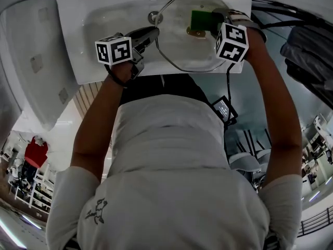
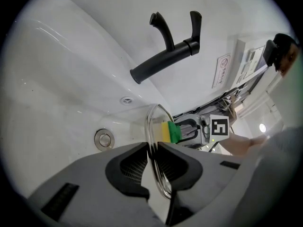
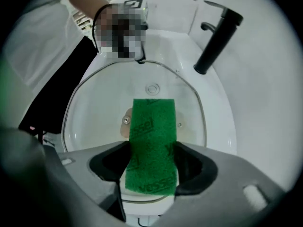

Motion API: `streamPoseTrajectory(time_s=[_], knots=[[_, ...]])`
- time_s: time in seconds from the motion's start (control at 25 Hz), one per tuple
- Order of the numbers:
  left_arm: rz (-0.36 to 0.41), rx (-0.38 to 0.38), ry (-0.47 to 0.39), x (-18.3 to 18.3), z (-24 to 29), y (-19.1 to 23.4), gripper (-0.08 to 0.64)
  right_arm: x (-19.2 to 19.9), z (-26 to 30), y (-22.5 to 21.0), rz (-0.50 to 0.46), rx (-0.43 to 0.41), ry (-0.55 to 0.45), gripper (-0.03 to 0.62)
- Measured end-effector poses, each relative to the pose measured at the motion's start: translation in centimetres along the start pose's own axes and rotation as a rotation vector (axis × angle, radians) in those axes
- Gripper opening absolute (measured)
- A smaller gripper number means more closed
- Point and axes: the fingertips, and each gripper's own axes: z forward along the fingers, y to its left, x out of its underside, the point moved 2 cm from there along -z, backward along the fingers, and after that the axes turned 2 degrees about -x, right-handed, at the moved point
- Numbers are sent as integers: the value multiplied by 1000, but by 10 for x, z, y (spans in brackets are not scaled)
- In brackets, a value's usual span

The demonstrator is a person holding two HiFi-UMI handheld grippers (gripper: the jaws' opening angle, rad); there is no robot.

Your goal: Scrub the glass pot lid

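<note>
1. Head view looks down on a white porcelain sink basin [image 1: 104,14], with the person's two forearms reaching into it from the near side.
2. The round clear glass pot lid with a metal rim [image 3: 94,112] is held up over the basin. It is tilted so that its broad face turns towards the person.
3. The left gripper [image 2: 152,148] pinches the lid's rim at its left edge. In the left gripper view both dark pads press on the metal band, and the lid shows edge-on, running away from the jaws.
4. The right gripper [image 3: 152,161] is clamped on a rectangular green scouring sponge with a yellow foam layer [image 3: 152,141], one pad on each long side.
5. In the right gripper view the sponge's green face points at the camera, and its far end covers the middle of the lid, beside a small metal plate [image 3: 127,121] fixed there.
6. From the left gripper view the sponge's yellow layer sits right against the glass.
7. A black curved tap [image 2: 165,56] stands at the far side of the basin, and a round metal drain [image 2: 104,138] lies in the bottom, left of the lid.
</note>
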Motion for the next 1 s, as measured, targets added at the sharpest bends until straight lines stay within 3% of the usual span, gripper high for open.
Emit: streamPoseTrajectory(time_s=[0.32,0.68,1.0], knots=[[6,-48,-13,5,5,0,63,14,-8,25,293,28,-62,288],[-7,-27,-56,1,6,2,61,14,-8,25,350,33,-70,288],[-18,-10,-89,-11,5,-1,58,9,-12,45,464,5,-94,288]])
